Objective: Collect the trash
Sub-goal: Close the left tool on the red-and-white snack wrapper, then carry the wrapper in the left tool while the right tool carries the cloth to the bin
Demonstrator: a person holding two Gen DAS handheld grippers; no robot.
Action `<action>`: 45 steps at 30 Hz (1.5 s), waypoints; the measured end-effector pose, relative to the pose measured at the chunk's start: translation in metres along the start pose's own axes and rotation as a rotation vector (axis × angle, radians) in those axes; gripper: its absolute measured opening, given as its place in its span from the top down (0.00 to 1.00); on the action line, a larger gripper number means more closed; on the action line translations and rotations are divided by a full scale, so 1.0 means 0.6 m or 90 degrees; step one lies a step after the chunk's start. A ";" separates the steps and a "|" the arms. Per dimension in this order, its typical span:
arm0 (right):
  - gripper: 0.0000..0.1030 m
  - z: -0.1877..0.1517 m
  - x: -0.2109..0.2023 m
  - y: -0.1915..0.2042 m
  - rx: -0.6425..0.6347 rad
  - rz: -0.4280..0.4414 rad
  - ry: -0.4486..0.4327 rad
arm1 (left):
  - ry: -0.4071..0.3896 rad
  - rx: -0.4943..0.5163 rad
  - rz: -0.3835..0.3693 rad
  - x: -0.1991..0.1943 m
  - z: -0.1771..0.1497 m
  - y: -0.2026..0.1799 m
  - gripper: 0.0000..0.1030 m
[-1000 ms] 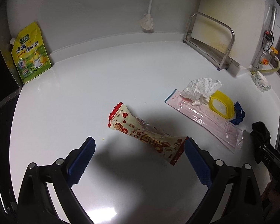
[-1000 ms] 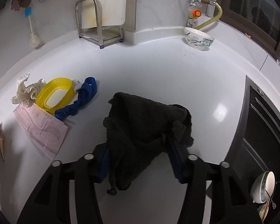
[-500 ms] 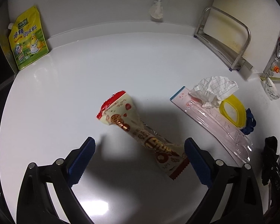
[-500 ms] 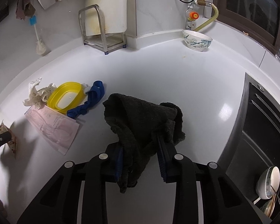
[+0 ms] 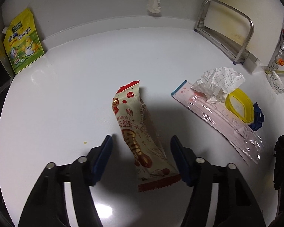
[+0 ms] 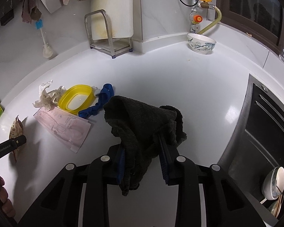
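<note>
So the snack wrapper (image 5: 140,132), cream with red print and red crimped ends, is lying flat on the white counter (image 5: 70,98) right between the pads of the left gripper (image 5: 141,158); its jaws have just been closing in around it and now sit about half open, but there's a gap on both sides, so the pads aren't pressing on it; the wrapper's near end runs back close to the right-hand pad, the far end pokes out ahead of the tips. Out to the right of that gripper there's the rest of the junk in a bunch: a pink plastic sleeve (image 5: 217,117), a crumpled checked tissue (image 5: 219,83) resting on its far end, a yellow oval lid (image 5: 239,106) beside the tissue, and a blue strap thing (image 5: 257,117) just past the lid. Far ahead and left, a yellow seasoning pouch (image 5: 22,41) leans on the wall. The right gripper (image 6: 142,158) is narrow and clamped on a black cloth (image 6: 142,117), which bunches up ahead of the tips and hangs down between the fingers; looks lifted off the counter, though honestly the fisheye makes that hard to call. To its right is a dark sink (image 6: 265,132); far ahead, a patterned bowl (image 6: 201,43) and a metal rack (image 6: 108,36) against the wall.
</note>
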State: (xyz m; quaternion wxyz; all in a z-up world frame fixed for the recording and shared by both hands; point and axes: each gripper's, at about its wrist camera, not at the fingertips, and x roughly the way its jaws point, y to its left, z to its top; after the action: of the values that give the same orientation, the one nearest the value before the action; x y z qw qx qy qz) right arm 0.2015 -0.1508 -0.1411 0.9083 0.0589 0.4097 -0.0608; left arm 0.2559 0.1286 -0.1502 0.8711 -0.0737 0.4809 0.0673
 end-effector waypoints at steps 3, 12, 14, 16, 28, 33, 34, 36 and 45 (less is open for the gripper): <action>0.71 -0.005 -0.004 0.004 -0.002 0.005 0.001 | -0.001 0.014 -0.002 -0.003 -0.002 -0.002 0.65; 0.72 -0.022 -0.028 0.012 0.002 0.021 0.005 | -0.029 0.060 0.008 -0.035 -0.018 -0.010 0.72; 0.72 -0.027 -0.036 0.011 0.005 0.024 0.005 | -0.039 0.071 0.005 -0.050 -0.022 -0.014 0.72; 0.72 -0.032 -0.044 0.009 0.011 0.029 0.006 | -0.048 0.081 0.003 -0.066 -0.027 -0.020 0.72; 0.73 -0.067 -0.127 -0.010 0.014 0.061 -0.009 | -0.072 0.137 -0.015 -0.153 -0.095 -0.064 0.72; 0.73 -0.091 -0.174 -0.029 0.009 0.077 -0.013 | -0.076 0.153 -0.032 -0.194 -0.132 -0.088 0.72; 0.73 -0.100 -0.187 -0.036 0.008 0.083 -0.013 | -0.076 0.157 -0.036 -0.201 -0.140 -0.092 0.72; 0.73 -0.115 -0.206 -0.046 0.006 0.090 -0.010 | -0.074 0.166 -0.048 -0.219 -0.160 -0.105 0.72; 0.73 -0.197 -0.273 -0.104 -0.002 0.105 0.017 | -0.071 0.229 -0.081 -0.289 -0.269 -0.170 0.72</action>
State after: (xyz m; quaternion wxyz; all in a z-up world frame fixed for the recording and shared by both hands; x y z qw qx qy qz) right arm -0.0031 -0.1836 -0.0996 0.9047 0.0919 0.4158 0.0161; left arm 0.0501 -0.0105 -0.0816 0.8980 0.0569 0.4305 -0.0707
